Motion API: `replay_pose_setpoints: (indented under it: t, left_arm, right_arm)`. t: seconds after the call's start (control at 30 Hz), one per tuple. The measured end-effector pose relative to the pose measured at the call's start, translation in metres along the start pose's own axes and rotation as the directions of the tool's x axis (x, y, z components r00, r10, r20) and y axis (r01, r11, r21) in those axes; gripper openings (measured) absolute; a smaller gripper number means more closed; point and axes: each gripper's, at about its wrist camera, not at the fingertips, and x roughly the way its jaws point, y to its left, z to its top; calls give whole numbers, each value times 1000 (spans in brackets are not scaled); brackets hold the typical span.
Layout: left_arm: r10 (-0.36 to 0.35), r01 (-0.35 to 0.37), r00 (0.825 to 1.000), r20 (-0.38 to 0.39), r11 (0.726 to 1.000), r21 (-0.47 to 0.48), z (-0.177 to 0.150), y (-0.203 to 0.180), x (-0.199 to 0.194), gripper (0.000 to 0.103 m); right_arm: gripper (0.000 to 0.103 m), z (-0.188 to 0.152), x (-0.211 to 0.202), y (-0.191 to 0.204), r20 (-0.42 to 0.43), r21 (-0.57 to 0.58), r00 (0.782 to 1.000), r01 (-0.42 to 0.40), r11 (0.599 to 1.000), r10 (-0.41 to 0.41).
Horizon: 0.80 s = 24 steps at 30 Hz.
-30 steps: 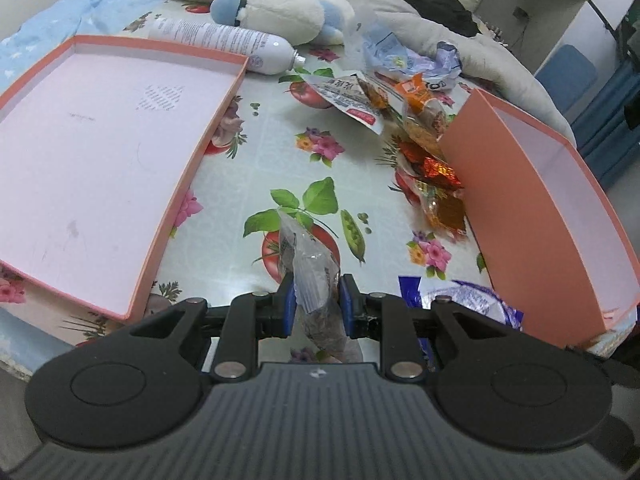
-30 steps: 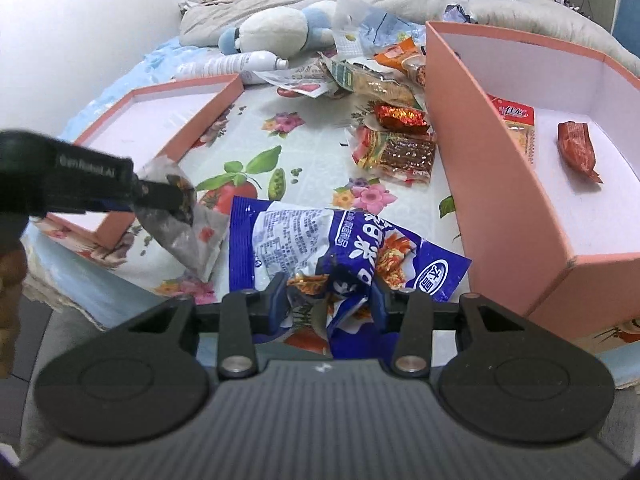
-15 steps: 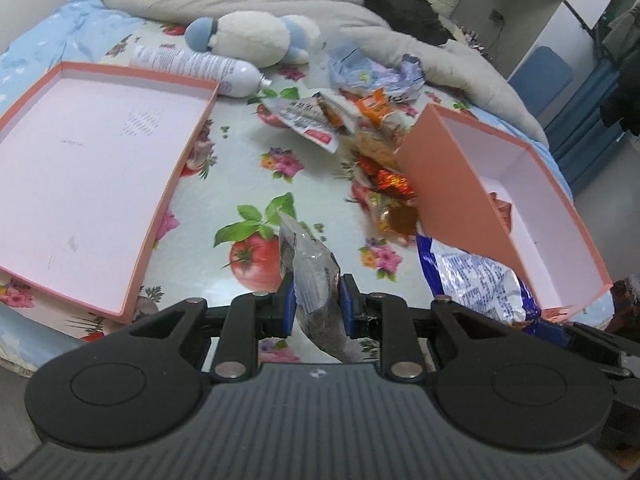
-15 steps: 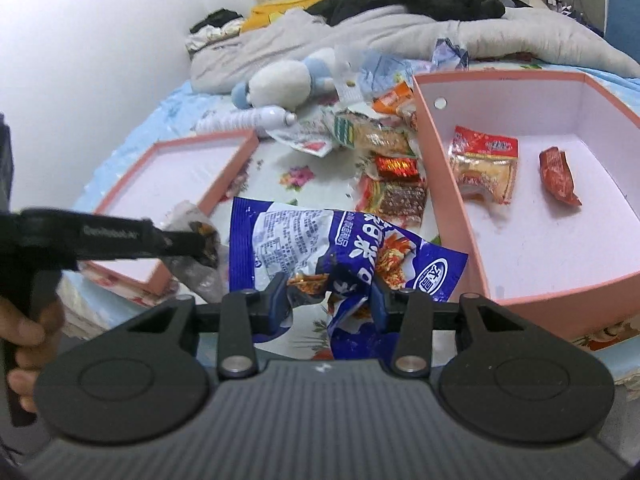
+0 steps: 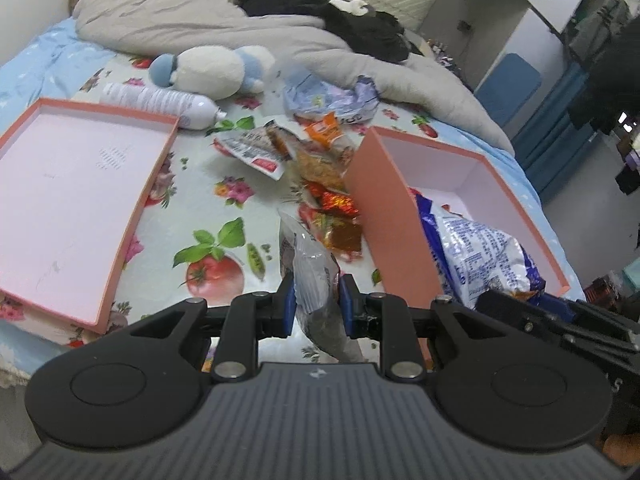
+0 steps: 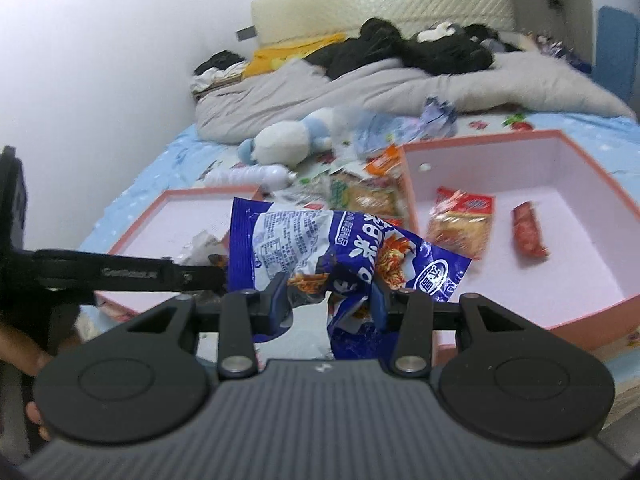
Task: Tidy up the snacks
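Note:
My left gripper (image 5: 316, 300) is shut on a clear packet of dark snack (image 5: 310, 268), held above the flowered bedcover. My right gripper (image 6: 330, 300) is shut on a blue and white snack bag (image 6: 320, 248), held in the air near the deep pink box (image 6: 580, 300); the bag also shows in the left wrist view (image 5: 480, 256) over that box (image 5: 384, 216). In the box lie a red-topped cracker packet (image 6: 460, 224) and a red sausage stick (image 6: 528, 232). A pile of loose snacks (image 5: 316, 160) lies between the box and the shallow pink lid (image 5: 64, 200).
A white plush toy (image 5: 216, 72), a white bottle (image 5: 160, 100) and a crumpled pale blue bag (image 5: 332, 96) lie behind the pile. A grey quilt (image 5: 200, 20) with black clothes covers the far bed. The bed's front edge is close below the grippers.
Both grippers have risen and pulled back with their packets. The blue bag has moved up and right, now level with the deep box's rim.

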Motion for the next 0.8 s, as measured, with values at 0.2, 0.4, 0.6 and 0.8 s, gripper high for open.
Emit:
replay_pose_setpoints:
  t: [0.2, 0.4, 0.6, 0.8]
  left_arm:
    - [-59, 59, 998, 7, 997, 42, 7, -24, 2, 26]
    - [-96, 95, 995, 1, 993, 76, 15, -43, 11, 26]
    - [-143, 143, 990, -7, 980, 139, 24, -71, 24, 26]
    - [-187, 183, 982, 2, 962, 202, 41, -106, 37, 26]
  right_arm:
    - [44, 2, -16, -21, 26, 52, 997, 66, 996, -67]
    - [44, -3, -33, -46, 44, 111, 987, 150, 982, -155]
    - [44, -6, -39, -70, 47, 140, 972, 220, 965, -229]
    - [44, 4, -32, -96, 73, 155, 956, 270, 950, -283]
